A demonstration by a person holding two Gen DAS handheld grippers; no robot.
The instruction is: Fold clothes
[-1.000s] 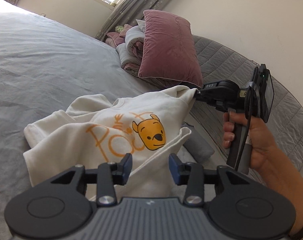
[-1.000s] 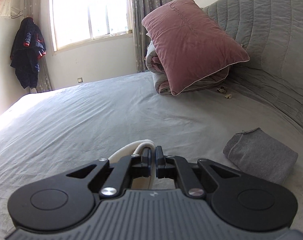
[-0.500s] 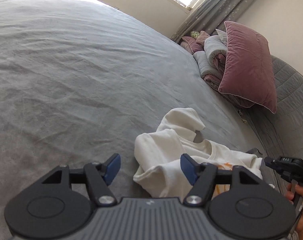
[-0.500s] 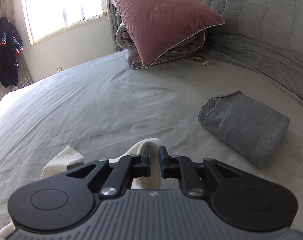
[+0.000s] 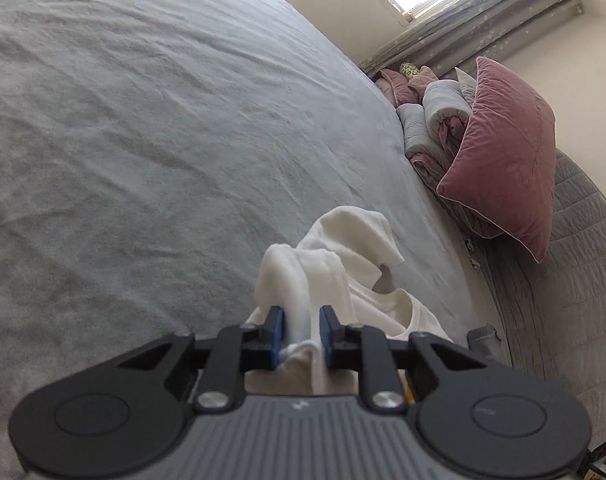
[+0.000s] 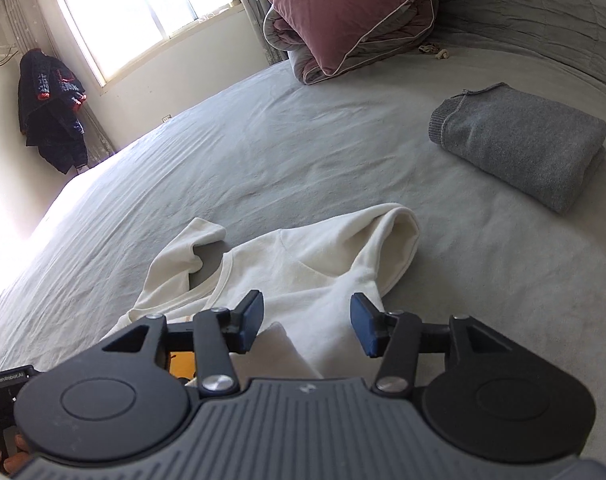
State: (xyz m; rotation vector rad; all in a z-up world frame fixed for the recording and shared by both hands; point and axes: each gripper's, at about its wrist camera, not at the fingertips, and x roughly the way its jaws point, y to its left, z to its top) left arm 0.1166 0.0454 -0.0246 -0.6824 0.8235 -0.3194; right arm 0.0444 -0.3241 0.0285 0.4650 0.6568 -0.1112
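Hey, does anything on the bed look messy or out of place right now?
Only the white shirt: it lies crumpled, one sleeve flopped aside, a bunch of it pinched in the left gripper. The gray sweater is neatly folded and the pink pillow leans on the rolled quilt.

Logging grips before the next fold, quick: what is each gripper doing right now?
Left gripper: jaws just closing, shut on a fold of the white shirt.
Right gripper: jaws just opening, open above the shirt, holding nothing.

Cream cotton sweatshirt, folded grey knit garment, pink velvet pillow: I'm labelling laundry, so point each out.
cream cotton sweatshirt (image 6: 303,264), right wrist view, on its chest panel.
folded grey knit garment (image 6: 519,140), right wrist view, on its top face.
pink velvet pillow (image 5: 507,152), left wrist view, on its front face.
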